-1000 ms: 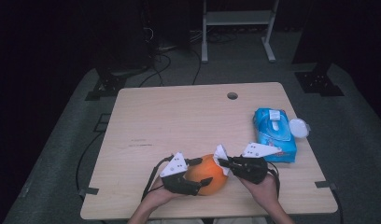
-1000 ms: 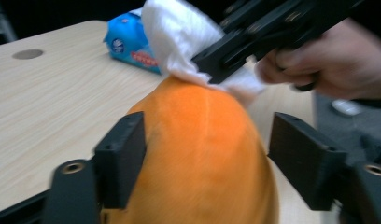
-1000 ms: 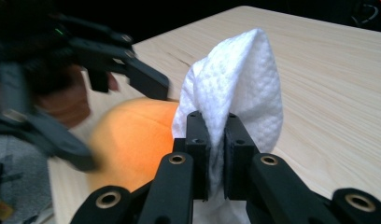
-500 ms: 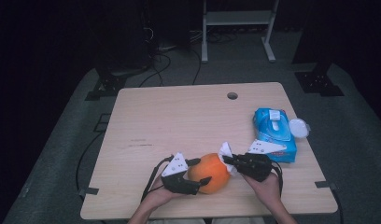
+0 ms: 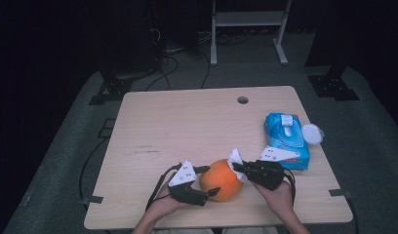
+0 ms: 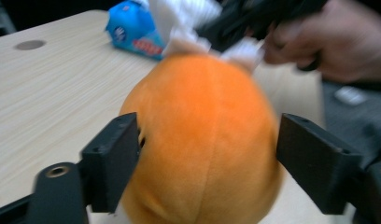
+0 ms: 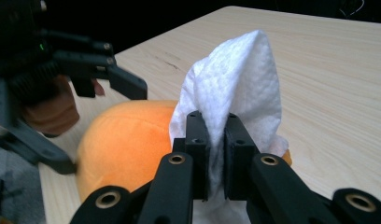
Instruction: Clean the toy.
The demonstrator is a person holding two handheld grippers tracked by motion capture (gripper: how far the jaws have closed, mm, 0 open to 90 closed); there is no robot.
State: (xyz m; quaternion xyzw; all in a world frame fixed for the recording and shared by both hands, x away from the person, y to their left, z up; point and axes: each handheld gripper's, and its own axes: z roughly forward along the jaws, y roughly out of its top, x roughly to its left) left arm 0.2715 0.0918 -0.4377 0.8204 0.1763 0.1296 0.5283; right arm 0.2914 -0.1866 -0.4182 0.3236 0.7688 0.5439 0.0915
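The orange plush ball [image 5: 220, 179] sits low in the high view, just right of centre, on the near edge of the wooden table [image 5: 187, 126]. The left gripper [image 5: 207, 181] brackets it, its 2 jaws spread wide on either side; in the left gripper view they flank the ball [image 6: 202, 140] closely, though whether they press it I cannot tell. The right gripper [image 5: 235, 167] has its 2 jaws pinched tight on a white wipe [image 7: 235, 98], which lies against the ball's upper right. Farther back, right of the frame, lies a blue wipe pack [image 5: 286, 139] with a round white lid [image 5: 311, 132] beside it.
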